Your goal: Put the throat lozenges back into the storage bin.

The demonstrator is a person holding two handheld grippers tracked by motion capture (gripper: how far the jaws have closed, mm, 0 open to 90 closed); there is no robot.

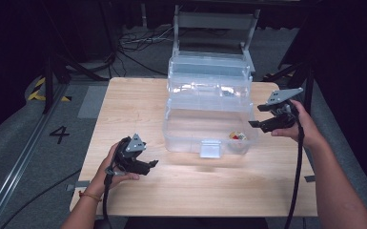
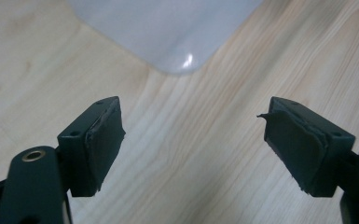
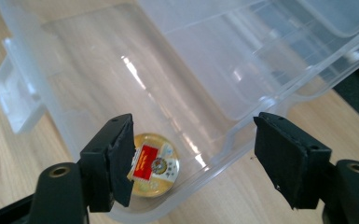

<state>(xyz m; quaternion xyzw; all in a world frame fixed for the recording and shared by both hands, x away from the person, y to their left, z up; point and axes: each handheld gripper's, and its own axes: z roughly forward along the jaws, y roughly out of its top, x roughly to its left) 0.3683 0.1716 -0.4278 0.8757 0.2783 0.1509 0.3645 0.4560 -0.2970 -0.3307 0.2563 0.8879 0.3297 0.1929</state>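
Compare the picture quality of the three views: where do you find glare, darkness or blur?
High view: the wooden table is lit while the surroundings fall into darkness; the clear plastic box looks hazy. Left gripper view: a small glare spot sits on the box corner, which is soft and out of focus. Right gripper view: bright streaks glint on the box wall, and the round tin inside is fairly sharp.

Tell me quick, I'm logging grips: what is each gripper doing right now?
Left gripper: open, holding nothing, above the bare table.
Right gripper: open, holding nothing, over the clear box corner.
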